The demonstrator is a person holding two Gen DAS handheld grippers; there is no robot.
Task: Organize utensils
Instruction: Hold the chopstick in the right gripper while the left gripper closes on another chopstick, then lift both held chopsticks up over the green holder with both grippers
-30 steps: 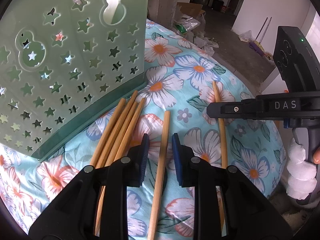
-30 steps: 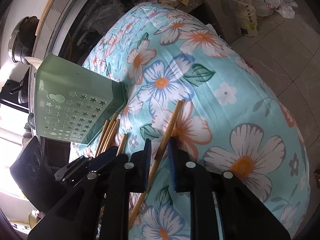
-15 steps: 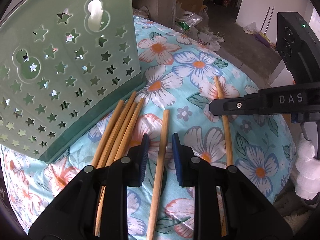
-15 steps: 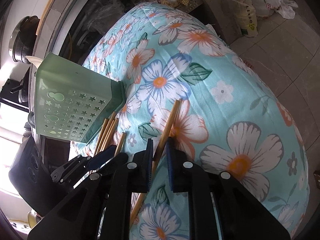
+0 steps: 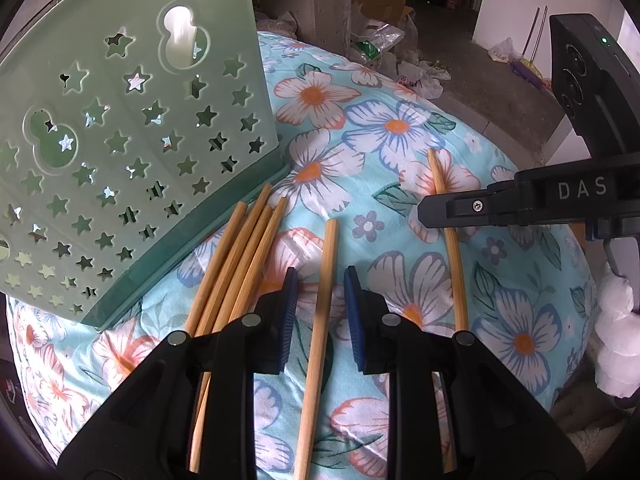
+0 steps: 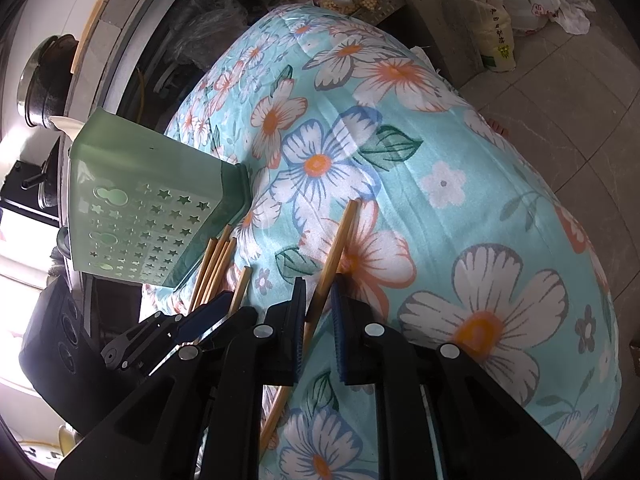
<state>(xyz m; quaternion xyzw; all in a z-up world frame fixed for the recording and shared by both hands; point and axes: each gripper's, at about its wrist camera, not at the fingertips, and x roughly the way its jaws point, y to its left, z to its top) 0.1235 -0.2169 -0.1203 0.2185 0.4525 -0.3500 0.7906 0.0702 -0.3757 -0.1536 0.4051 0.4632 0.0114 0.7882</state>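
Since a second ago the right gripper (image 6: 318, 320) has narrowed slightly around its chopstick (image 6: 334, 250), while in the left view the basket (image 5: 132, 140) has shifted rightward.

A floral cloth (image 6: 460, 208) fills both views, with the green star-punched basket tilted on it at upper left. In the left view, four chopsticks (image 5: 236, 256) fan out from the basket's lower edge at centre left. The left gripper (image 5: 319, 312) straddles a single stick (image 5: 322, 308) at lower centre, blue pads clear of it on both sides, so it is open. At lower centre of the right view, the right gripper's pads sit close on either side of the stick; whether they actually pinch it I cannot tell.
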